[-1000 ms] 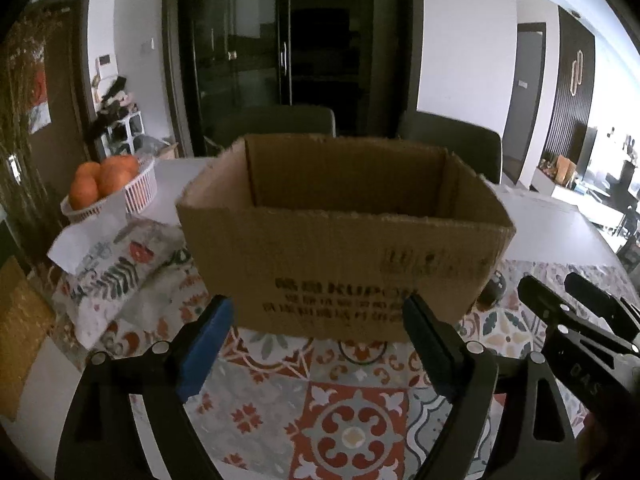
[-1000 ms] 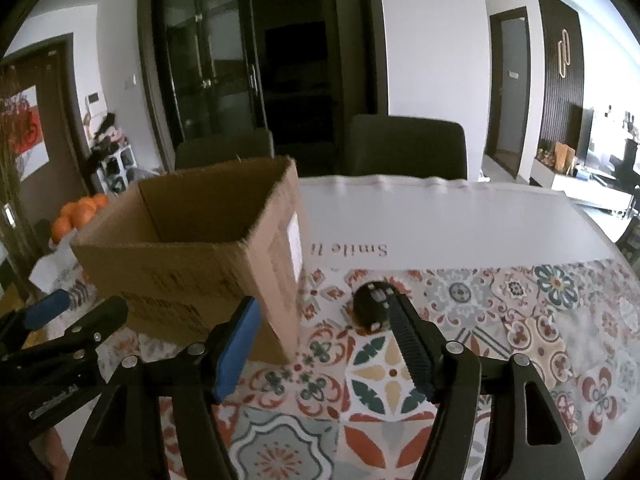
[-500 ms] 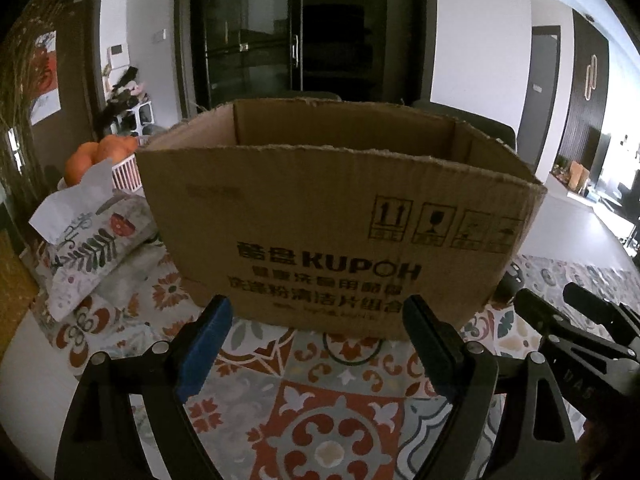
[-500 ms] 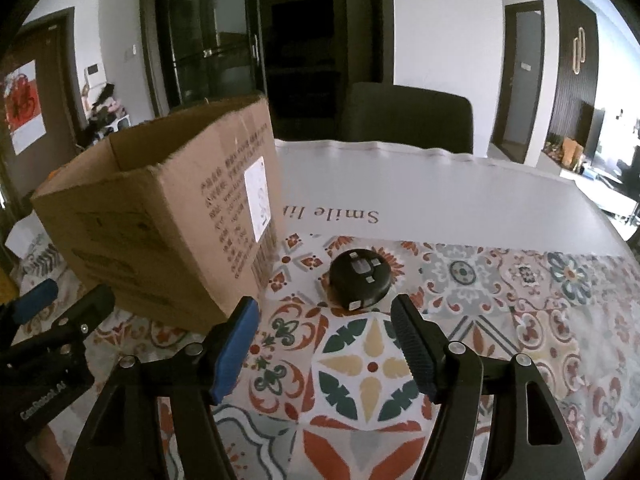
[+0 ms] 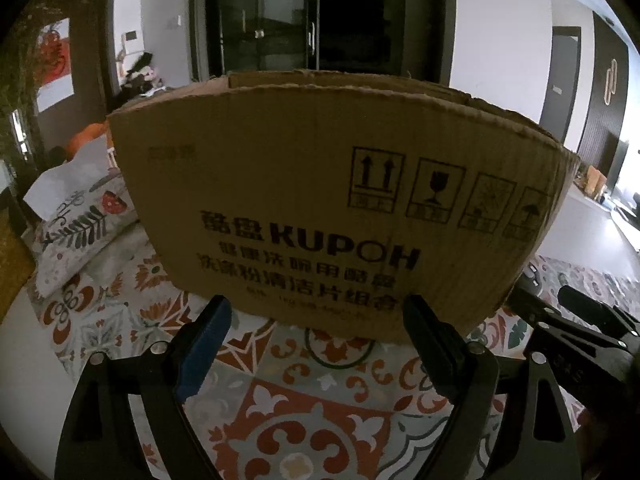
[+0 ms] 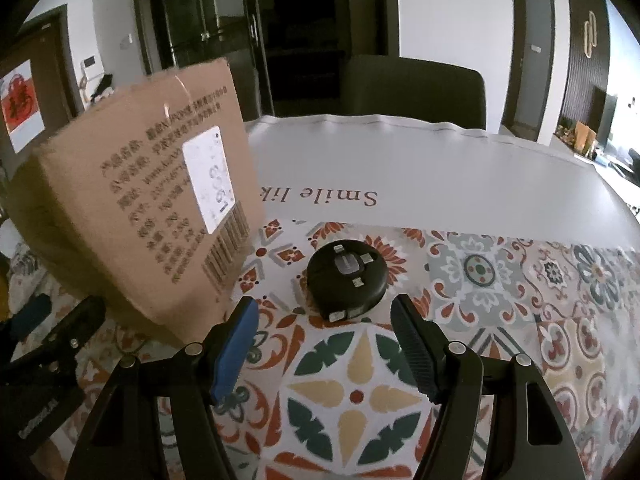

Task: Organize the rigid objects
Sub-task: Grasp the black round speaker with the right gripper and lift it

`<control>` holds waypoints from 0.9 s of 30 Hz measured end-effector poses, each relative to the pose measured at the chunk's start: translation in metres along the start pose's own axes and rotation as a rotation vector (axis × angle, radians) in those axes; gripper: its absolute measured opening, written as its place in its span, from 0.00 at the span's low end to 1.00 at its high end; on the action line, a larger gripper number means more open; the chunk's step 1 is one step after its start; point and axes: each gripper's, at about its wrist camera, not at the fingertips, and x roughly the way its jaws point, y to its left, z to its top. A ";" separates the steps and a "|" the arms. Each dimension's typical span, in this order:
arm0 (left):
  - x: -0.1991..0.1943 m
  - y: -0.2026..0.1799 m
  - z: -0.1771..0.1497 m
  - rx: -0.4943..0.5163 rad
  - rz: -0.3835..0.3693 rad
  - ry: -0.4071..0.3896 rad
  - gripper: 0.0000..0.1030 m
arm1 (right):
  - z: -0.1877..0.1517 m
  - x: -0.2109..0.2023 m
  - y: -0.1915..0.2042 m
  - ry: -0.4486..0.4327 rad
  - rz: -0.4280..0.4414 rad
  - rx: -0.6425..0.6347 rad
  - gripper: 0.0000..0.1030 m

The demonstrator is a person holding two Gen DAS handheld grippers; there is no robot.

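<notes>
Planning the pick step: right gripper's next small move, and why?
Probably ease the right gripper forward and down to straddle the black round device. Its jaws stand open with nothing between them, the device lies just ahead on the patterned mat, beside the cardboard box.

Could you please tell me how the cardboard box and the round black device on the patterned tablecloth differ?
The cardboard box is tall, brown and straight-sided, while the round black device is low, dark and disc-shaped. The box is by far the larger of the two. The box carries printed text and a white label; the device shows small silver parts on top. Both rest on the patterned tablecloth, side by side, and neither is gripped.
</notes>
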 end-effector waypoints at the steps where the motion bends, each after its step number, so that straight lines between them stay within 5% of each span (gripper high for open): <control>1: 0.000 -0.001 -0.001 0.000 0.004 -0.002 0.86 | 0.001 0.002 0.000 0.002 0.002 -0.006 0.67; 27: 0.010 -0.009 -0.008 -0.025 0.055 0.043 0.89 | 0.025 0.064 -0.002 0.099 -0.024 -0.053 0.67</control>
